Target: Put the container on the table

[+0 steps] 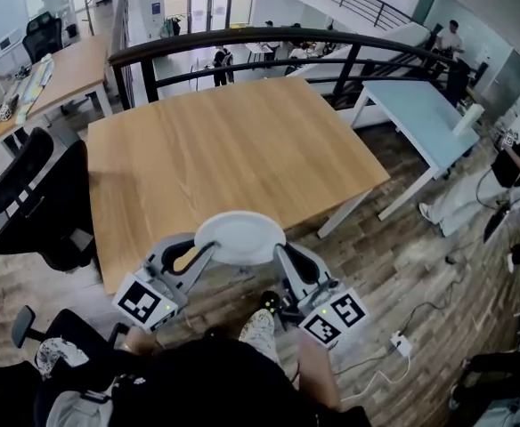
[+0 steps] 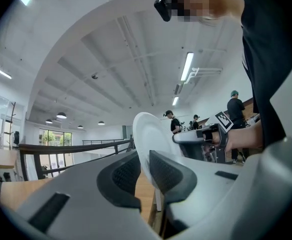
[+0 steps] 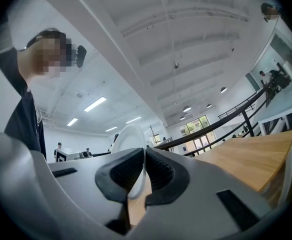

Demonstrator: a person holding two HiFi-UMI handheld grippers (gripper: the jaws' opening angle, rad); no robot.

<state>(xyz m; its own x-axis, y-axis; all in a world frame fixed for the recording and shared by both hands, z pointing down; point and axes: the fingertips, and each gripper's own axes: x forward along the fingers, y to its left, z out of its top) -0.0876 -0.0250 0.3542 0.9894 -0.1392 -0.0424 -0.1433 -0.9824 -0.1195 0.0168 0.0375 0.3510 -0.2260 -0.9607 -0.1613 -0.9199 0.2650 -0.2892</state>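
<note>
Over the near edge of the square wooden table (image 1: 233, 149), whose broad top stretched away beyond, hung one white, round, shallow container (image 1: 239, 237), smooth and plain. Two grippers held it: the left gripper (image 1: 208, 249) clamped its left rim, the right gripper (image 1: 278, 252) its right rim, both just outside that edge.
</note>
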